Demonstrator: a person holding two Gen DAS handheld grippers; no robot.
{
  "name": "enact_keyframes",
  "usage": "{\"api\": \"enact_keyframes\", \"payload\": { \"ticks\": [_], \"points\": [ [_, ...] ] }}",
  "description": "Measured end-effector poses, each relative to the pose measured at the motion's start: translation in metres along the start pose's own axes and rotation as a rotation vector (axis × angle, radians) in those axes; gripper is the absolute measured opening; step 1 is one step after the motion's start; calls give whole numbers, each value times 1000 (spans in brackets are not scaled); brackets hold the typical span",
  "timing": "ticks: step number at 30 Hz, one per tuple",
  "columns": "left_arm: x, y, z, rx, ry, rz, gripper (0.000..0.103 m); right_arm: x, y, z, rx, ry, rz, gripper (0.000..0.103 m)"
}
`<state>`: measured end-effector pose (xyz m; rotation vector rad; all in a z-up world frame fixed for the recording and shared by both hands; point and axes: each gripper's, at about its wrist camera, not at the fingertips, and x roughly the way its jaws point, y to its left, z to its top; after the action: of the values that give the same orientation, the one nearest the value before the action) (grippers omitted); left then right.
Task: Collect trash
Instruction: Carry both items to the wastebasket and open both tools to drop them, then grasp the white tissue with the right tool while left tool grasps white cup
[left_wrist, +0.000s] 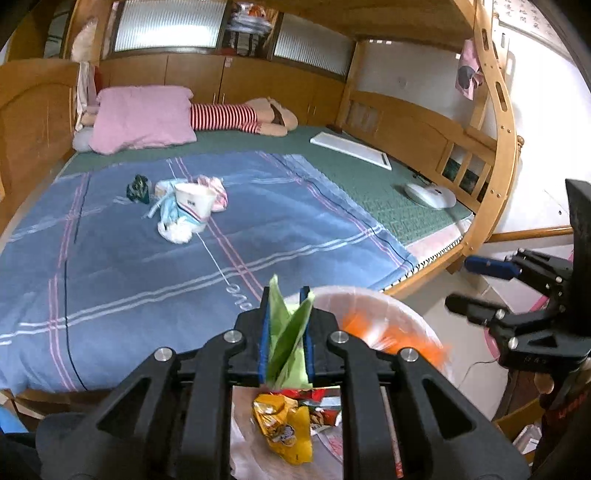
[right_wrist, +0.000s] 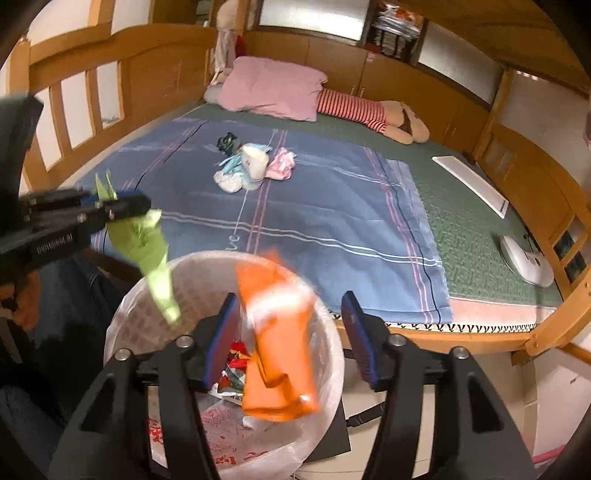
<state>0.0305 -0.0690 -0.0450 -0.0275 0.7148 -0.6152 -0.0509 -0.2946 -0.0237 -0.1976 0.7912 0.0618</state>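
Trash went first: I judged both wrappers should fall clear inside the white-lined round bin (right_wrist: 225, 369). The blurred orange packet (right_wrist: 277, 347) hung loose above it between my right gripper's (right_wrist: 291, 336) wide-apart jaws. My left gripper (left_wrist: 287, 332), above the bin rim, pinched the crumpled green wrapper (left_wrist: 290, 332).

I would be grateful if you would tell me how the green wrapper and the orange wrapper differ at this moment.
The green wrapper is pinched between the jaws of the left gripper; the orange wrapper hangs loose between the open jaws of the right gripper, touching neither pad. The green one looks sharp and hangs at the bin's rim; the orange one is motion-blurred, above the bin's middle. Both are over the lined waste bin.
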Motion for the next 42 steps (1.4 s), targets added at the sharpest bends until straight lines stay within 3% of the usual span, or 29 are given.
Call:
{"api": "enact_keyframes", "payload": {
  "ticks": [1, 3, 4, 16, 20, 23, 26, 31, 36, 37, 38, 42],
  "points": [
    [2, -1, -1, -4, 9, -14, 43, 0, -2, 0, 7, -3, -6, 58],
    [0, -2, -3, -15, -8, -33, 73, 2, -6, -1, 25, -2, -15, 62],
    [-2, -2, -2, -16, -23, -41, 75, 3, -7, -1, 30, 0, -19, 63],
    [-6, 20, -1, -62, -48, 4, 86, 12, -2, 2, 21, 12, -13, 68],
    [-10, 53, 8, -109, -86, 141, 90, 23, -4, 14, 41, 16, 7, 74],
    [-10, 107, 24, -235, -98, 271, 92, 39, -13, 47, 87, -3, 54, 76],
    [-7, 156, 36, -344, -89, 325, 93, 62, -9, 80, 79, -18, 103, 78],
    [17, 225, 48, -377, -30, 432, 96, 141, 18, 151, 63, -5, 233, 78],
    [54, 281, 32, -342, 11, 430, 96, 267, 57, 215, 45, 113, 180, 78],
    [61, 296, 27, -416, 79, 446, 95, 286, 66, 222, 40, 129, 164, 78],
    [60, 307, 23, -487, 82, 428, 95, 317, 73, 231, 49, 159, 136, 78],
    [51, 331, 19, -642, 26, 348, 95, 374, 80, 242, 126, 253, 146, 78]
  ]
}}
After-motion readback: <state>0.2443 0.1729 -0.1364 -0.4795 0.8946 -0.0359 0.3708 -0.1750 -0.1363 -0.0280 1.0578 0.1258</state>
